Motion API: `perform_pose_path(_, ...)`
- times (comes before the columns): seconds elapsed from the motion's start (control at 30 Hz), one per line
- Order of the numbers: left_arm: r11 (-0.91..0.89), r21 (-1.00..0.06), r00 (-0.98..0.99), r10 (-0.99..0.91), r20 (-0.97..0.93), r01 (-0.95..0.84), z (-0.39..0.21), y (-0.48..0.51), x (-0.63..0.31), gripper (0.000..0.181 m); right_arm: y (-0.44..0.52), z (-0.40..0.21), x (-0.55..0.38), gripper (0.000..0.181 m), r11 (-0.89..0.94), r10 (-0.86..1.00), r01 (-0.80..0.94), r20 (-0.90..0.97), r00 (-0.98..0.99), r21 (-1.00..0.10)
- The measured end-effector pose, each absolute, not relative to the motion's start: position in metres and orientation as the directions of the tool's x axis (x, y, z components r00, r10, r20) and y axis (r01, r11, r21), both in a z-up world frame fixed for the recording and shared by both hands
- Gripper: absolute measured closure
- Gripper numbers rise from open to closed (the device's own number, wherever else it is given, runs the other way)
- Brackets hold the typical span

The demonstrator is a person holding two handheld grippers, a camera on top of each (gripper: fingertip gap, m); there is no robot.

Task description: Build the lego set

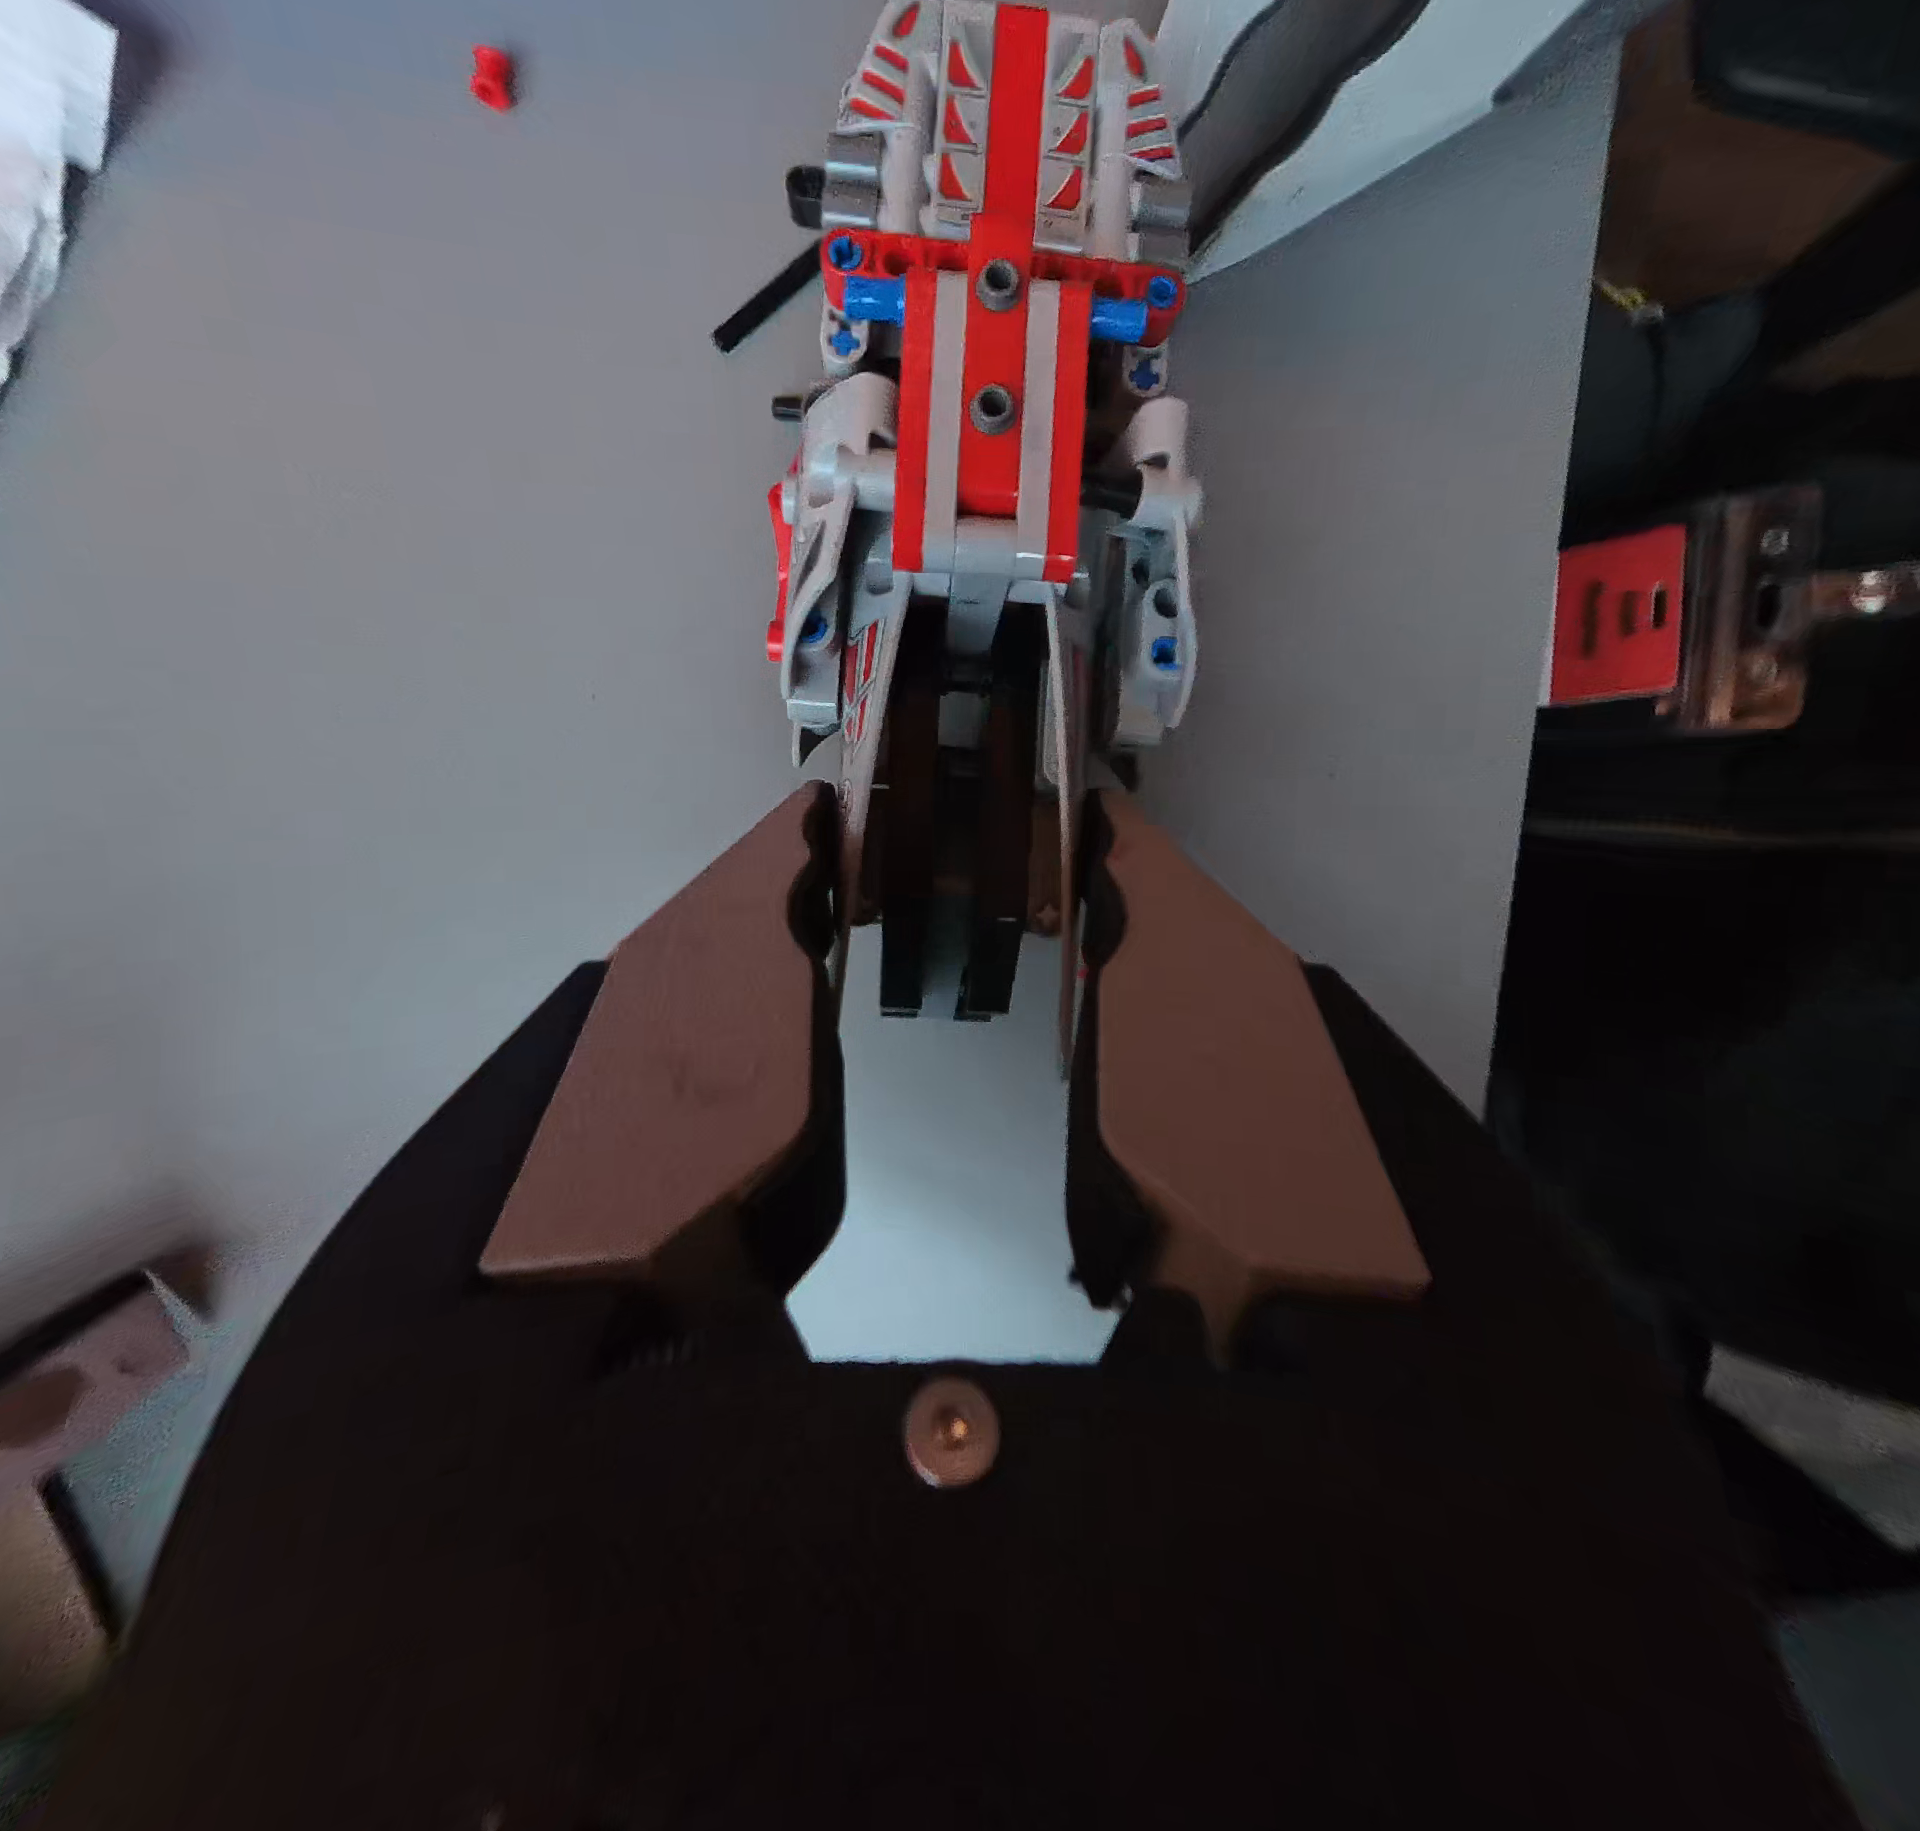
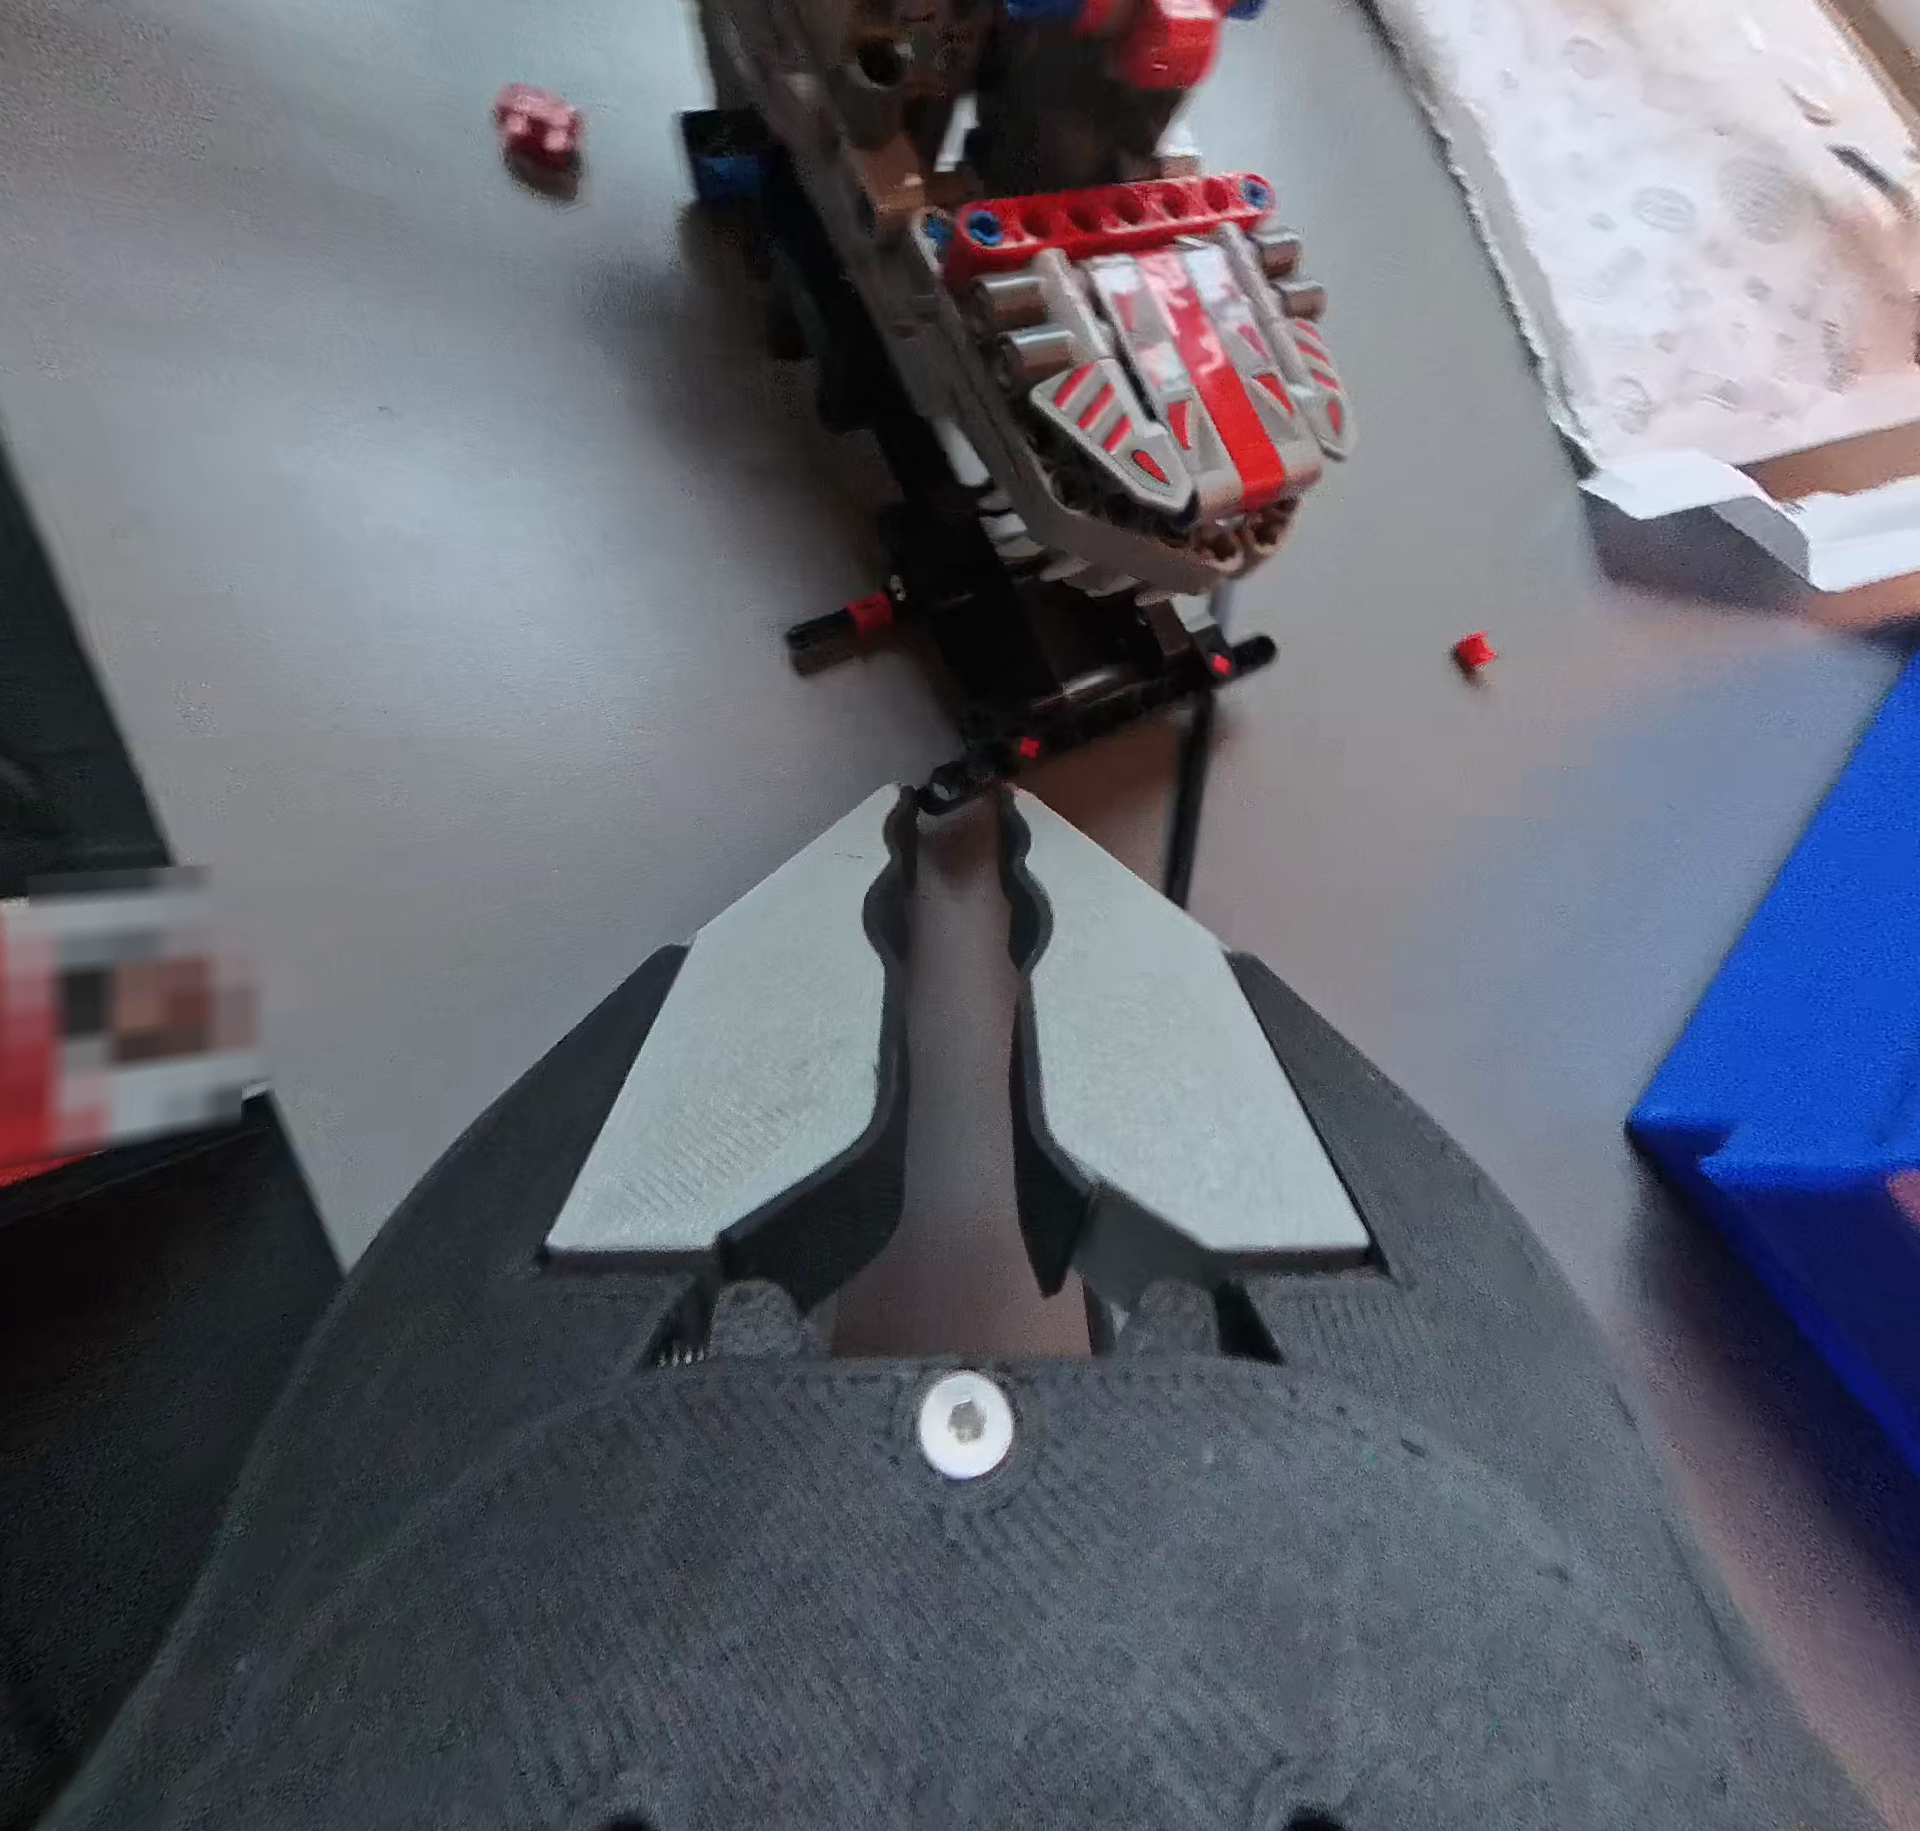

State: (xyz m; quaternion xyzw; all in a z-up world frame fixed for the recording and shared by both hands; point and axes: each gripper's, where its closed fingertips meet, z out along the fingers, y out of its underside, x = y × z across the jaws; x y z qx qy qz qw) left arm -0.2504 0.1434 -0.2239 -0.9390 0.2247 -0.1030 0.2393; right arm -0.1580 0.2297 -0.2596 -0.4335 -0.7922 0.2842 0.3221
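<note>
Lego model point(image 1: 987, 451): rear end clamped between left gripper point(image 1: 961, 846) fingers, at the counter point(image 1: 364, 534) edge. Right gripper point(image 2: 951, 794) nearly closed, pinching a small black connector point(image 2: 948, 782) at its tips, just off the model's black front axle. Loose red pieces point(image 2: 1472, 651) on counter nearby; blue bin point(image 2: 1818, 1054) at right.
</note>
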Motion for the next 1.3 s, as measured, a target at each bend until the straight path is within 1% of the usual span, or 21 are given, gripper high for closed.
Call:
perform_pose_path(0.1, -0.808, -0.534, 0.937, -0.34, 0.079, -0.248, -0.223, 0.139, -0.248, 0.137, 0.239, -0.255, -0.16, 0.166, 0.432, 0.894, 0.509, 0.28, -0.349, -0.744)
perform_pose_path(0.17, -0.821, -0.559, 0.965, -0.228, 0.13, -0.119, -0.221, 0.133, -0.239, 0.137, 0.245, -0.251, -0.16, 0.166, 0.406, 0.911, 0.516, 0.284, -0.3, -0.754)
perform_pose_path(0.23, -0.806, -0.589, 0.97, -0.185, 0.158, -0.058, -0.219, 0.126, -0.225, 0.136, 0.243, -0.249, -0.16, 0.165, 0.38, 0.921, 0.516, 0.265, -0.285, -0.768)
perform_pose_path(0.3, -0.782, -0.62, 0.972, -0.183, 0.145, -0.055, -0.218, 0.122, -0.215, 0.134, 0.234, -0.249, -0.16, 0.164, 0.371, 0.923, 0.513, 0.247, -0.294, -0.774)
perform_pose_path(0.37, -0.761, -0.647, 0.975, -0.183, 0.129, -0.057, -0.218, 0.12, -0.21, 0.133, 0.229, -0.25, -0.161, 0.164, 0.4, 0.914, 0.509, 0.288, -0.287, -0.762)
perform_pose_path(0.43, -0.734, -0.675, 0.981, -0.176, 0.085, -0.073, -0.216, 0.122, -0.213, 0.136, 0.23, -0.253, -0.162, 0.165, 0.438, 0.898, 0.516, 0.336, -0.283, -0.736)
perform_pose_path(0.5, -0.709, -0.7, 0.987, -0.158, 0.038, -0.087, -0.214, 0.124, -0.22, 0.138, 0.234, -0.257, -0.162, 0.165, 0.443, 0.896, 0.536, 0.346, -0.277, -0.719)
perform_pose_path(0.57, -0.704, -0.709, 0.986, -0.142, 0.085, -0.04, -0.214, 0.125, -0.219, 0.138, 0.233, -0.257, -0.162, 0.165, 0.432, 0.901, 0.538, 0.324, -0.288, -0.724)
perform_pose_path(0.63, -0.712, -0.702, 0.984, -0.13, 0.121, -0.008, -0.213, 0.128, -0.221, 0.138, 0.235, -0.257, -0.162, 0.167, 0.42, 0.907, 0.539, 0.314, -0.28, -0.731)
perform_pose_path(0.7, -0.744, -0.669, 0.983, -0.128, 0.135, -0.004, -0.213, 0.128, -0.222, 0.138, 0.235, -0.255, -0.163, 0.171, 0.411, 0.91, 0.531, 0.306, -0.278, -0.741)
perform_pose_path(0.77, -0.779, -0.627, 0.979, -0.145, 0.143, -0.024, -0.214, 0.126, -0.215, 0.137, 0.233, -0.248, -0.164, 0.17, 0.401, 0.913, 0.494, 0.294, -0.282, -0.771)
perform_pose_path(0.83, -0.791, -0.609, 0.978, -0.161, 0.132, -0.048, -0.214, 0.124, -0.204, 0.136, 0.23, -0.244, -0.163, 0.17, 0.381, 0.917, 0.466, 0.262, -0.301, -0.798)
perform_pose_path(0.87, -0.787, -0.616, 0.974, -0.173, 0.147, -0.047, -0.213, 0.124, -0.196, 0.134, 0.229, -0.243, -0.162, 0.168, 0.367, 0.92, 0.468, 0.238, -0.313, -0.804)
perform_pose_path(0.97, -0.74, -0.672, 0.925, -0.253, 0.282, 0.002, -0.206, 0.119, -0.162, 0.126, 0.227, -0.249, -0.162, 0.162, 0.326, 0.926, 0.511, 0.16, -0.342, -0.796)
perform_pose_path(1.0, -0.717, -0.697, 0.919, -0.25, 0.304, 0.035, -0.201, 0.118, -0.161, 0.127, 0.227, -0.251, -0.162, 0.158, 0.316, 0.928, 0.521, 0.143, -0.345, -0.793)
perform_pose_path(1.07, -0.667, -0.74, 0.924, -0.229, 0.306, 0.08, -0.193, 0.114, -0.169, 0.127, 0.227, -0.248, -0.162, 0.158, 0.303, 0.927, 0.51, 0.126, -0.352, -0.805)
perform_pose_path(1.13, -0.647, -0.756, 0.928, -0.211, 0.307, 0.103, -0.189, 0.104, -0.175, 0.127, 0.225, -0.244, -0.16, 0.158, 0.294, 0.924, 0.486, 0.114, -0.365, -0.823)
perform_pose_path(1.3, -0.603, -0.792, 0.947, -0.189, 0.262, 0.099, -0.175, 0.086, -0.185, 0.127, 0.223, -0.235, -0.16, 0.158, 0.26, 0.921, 0.449, 0.079, -0.382, -0.855)
